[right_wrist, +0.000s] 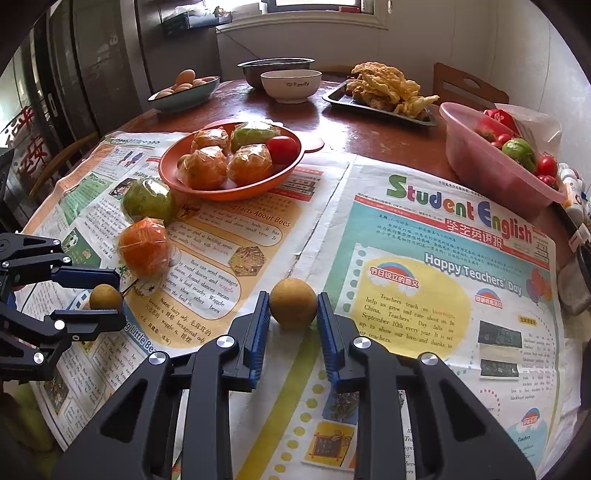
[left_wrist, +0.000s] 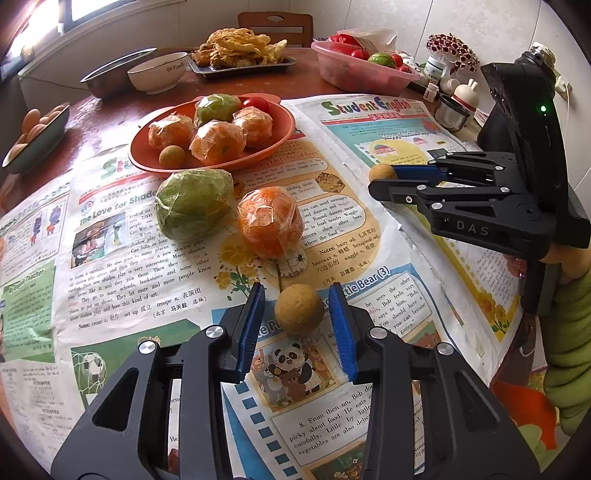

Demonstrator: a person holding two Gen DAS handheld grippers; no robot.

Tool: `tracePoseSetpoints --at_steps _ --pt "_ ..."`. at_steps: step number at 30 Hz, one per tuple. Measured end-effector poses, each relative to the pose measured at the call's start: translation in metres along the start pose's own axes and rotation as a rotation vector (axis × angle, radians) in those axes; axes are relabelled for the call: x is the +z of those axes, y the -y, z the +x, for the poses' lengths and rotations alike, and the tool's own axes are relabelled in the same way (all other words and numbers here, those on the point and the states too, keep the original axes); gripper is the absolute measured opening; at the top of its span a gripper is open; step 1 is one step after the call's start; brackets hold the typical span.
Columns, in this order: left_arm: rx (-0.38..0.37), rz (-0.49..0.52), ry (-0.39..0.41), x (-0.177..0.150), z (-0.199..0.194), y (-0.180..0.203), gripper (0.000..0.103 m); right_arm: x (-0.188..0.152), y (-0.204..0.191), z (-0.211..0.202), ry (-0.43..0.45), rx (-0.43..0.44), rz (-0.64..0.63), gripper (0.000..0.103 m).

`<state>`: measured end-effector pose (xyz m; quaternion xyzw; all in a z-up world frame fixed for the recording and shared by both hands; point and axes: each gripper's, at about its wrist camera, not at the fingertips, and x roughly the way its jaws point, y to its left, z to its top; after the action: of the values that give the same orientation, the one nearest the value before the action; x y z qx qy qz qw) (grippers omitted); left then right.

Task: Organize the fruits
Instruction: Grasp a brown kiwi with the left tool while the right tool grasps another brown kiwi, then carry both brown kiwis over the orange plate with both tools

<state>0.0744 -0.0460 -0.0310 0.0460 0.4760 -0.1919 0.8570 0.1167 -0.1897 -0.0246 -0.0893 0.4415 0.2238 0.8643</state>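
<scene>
Two small brown fruits (left_wrist: 298, 308) (right_wrist: 293, 302) sit in narrow jaws; the right gripper (right_wrist: 292, 321) pinches its own, so lift both slowly to the orange bowl (right_wrist: 207, 188).

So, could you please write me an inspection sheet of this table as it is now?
Surface: newspaper sheets cover the near part of a brown table.
Job's things: orange plate holds wrapped fruits and a tomato; a wrapped green fruit and a wrapped orange lie on the paper near it.
Clutter: egg bowl, white bowl, fried-food tray, pink basin.
Grippers: right hand-held gripper shut on the right brown fruit; left hand-held gripper open, its pads flanking the left brown fruit with small gaps.
Cables: nothing seen on the table.
Surroundings: window, wooden chair.
</scene>
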Motion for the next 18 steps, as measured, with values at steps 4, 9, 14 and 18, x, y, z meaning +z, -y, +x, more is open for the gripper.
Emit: tracePoseSetpoints --at_steps 4,9,14,18 --pt "-0.011 0.002 -0.002 0.001 0.0 0.0 0.018 0.0 -0.001 -0.004 0.01 0.01 0.007 0.025" --pt "-0.017 0.004 -0.001 0.0 0.0 0.001 0.018 -0.001 -0.005 -0.01 0.019 0.023 0.005 0.025" --pt "-0.023 0.006 0.008 0.0 -0.006 0.001 0.018 0.001 -0.011 -0.017 0.033 0.036 0.002 0.025" --pt "-0.019 0.003 0.02 0.001 -0.013 -0.002 0.018 0.007 -0.016 -0.023 0.048 0.043 -0.006 0.025"
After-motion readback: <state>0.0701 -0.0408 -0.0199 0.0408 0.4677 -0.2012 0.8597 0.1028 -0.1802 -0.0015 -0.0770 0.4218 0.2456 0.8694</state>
